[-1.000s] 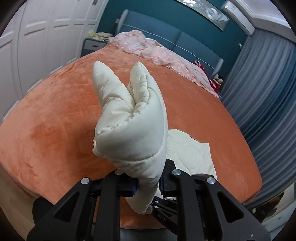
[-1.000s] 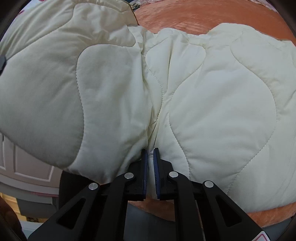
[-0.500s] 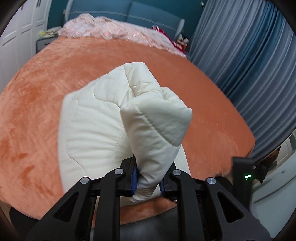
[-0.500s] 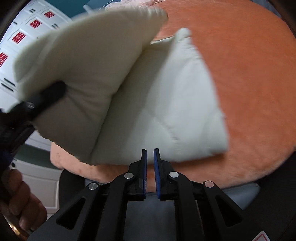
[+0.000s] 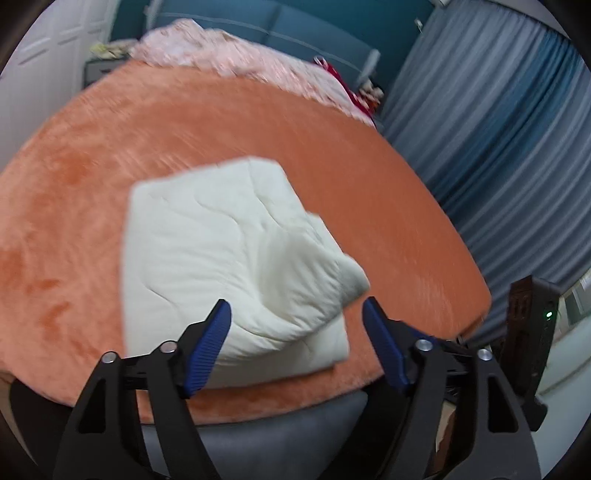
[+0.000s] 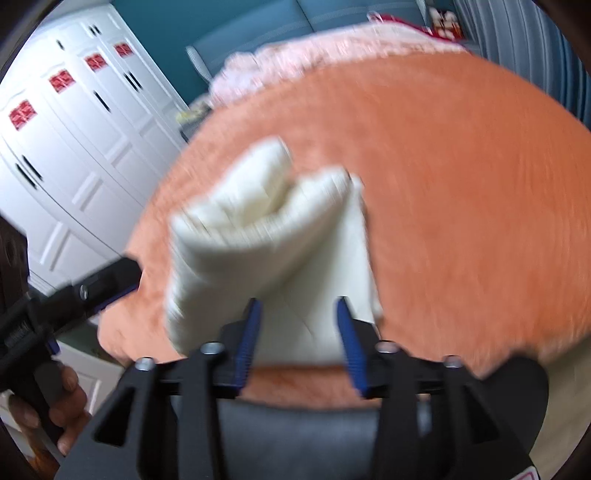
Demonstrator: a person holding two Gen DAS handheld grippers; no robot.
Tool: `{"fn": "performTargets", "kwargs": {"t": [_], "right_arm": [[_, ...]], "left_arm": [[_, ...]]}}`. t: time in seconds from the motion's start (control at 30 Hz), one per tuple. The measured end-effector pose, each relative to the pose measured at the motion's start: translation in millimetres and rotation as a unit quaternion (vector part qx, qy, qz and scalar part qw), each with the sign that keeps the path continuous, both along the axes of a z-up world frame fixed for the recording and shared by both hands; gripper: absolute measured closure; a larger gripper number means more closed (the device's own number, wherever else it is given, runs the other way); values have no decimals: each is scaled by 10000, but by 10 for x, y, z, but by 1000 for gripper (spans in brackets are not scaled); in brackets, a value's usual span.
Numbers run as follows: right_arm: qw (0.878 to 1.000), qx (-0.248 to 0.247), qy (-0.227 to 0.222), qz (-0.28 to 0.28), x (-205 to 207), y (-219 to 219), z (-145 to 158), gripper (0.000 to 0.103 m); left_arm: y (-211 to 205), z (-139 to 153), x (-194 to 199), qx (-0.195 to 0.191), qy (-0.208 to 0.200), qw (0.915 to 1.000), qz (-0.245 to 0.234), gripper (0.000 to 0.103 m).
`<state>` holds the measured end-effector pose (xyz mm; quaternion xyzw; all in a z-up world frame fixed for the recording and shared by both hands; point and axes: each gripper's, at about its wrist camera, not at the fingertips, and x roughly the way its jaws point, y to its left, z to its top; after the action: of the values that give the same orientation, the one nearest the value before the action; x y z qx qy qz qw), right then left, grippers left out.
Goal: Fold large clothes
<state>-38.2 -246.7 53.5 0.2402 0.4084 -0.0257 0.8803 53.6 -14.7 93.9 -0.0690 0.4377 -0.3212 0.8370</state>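
Note:
A cream quilted garment (image 5: 221, 258) lies folded into a thick bundle near the front edge of the orange bed cover (image 5: 92, 166). Its upper flap sags loosely at the right. My left gripper (image 5: 297, 314) hangs just above the bundle's near edge; its jaws are opening and the pads touch nothing. In the right wrist view the same bundle (image 6: 266, 236) is blurred. My right gripper (image 6: 297, 306) hovers over its near end, its jaws opening, clear of the cloth. The left gripper (image 6: 110, 275) shows there at the left, held by a hand (image 6: 55, 398).
A pink ruffled blanket (image 5: 236, 59) lies at the bed's far end against a blue headboard (image 5: 280, 26). Grey-blue curtains (image 5: 498, 147) hang on the right; white wardrobe doors (image 6: 74, 147) stand on the left. A black device with a green light (image 5: 532, 332) sits at the right.
Both grippers have opened and let go of the cream garment. It has dropped onto the bed as a folded bundle, and both grippers have drawn back from it.

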Motion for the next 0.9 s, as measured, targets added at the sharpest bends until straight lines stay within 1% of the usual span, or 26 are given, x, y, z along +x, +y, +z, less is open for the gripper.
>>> {"fn": "performTargets", "kwargs": {"t": [0.07,0.17,0.27,0.33,0.4,0.43,0.47,0.5,0.53,0.63,0.73,0.9], "right_arm": [[9997,104,-210,64,156,21,157,51],[9990,379,-212,131,435,-38,290,50],[9976,669,84,133,807,-3,270,49],[9955,861,373,117,1005,9,183,49],[9927,1023,628,136,1115,58,78,49],[9915,1027,786,120,1170,59,1,53],[9912,1021,835,120,1120,149,19,59],[9914,969,869,116,1127,152,-13,77],[9924,877,854,86,1112,147,-23,83],[9956,689,640,27,942,130,32,89],[9977,330,580,-126,754,67,9,90],[9957,-166,840,-358,412,-58,-196,91]], "left_arm": [[166,56,129,106,-36,9992,386,29],[371,18,378,363,92,9947,960,29],[541,-19,522,456,168,9903,1300,29],[600,-42,569,540,187,9886,1396,29],[654,-60,601,527,258,9883,1411,29],[669,-77,620,528,298,9880,1419,29],[677,-92,643,537,325,9879,1419,29],[683,-91,646,543,338,9878,1418,29],[672,-103,651,559,346,9878,1408,29],[600,-154,679,606,380,9887,1320,29],[458,-200,663,661,404,9903,1155,29],[132,-309,607,864,375,9921,831,29]]}}
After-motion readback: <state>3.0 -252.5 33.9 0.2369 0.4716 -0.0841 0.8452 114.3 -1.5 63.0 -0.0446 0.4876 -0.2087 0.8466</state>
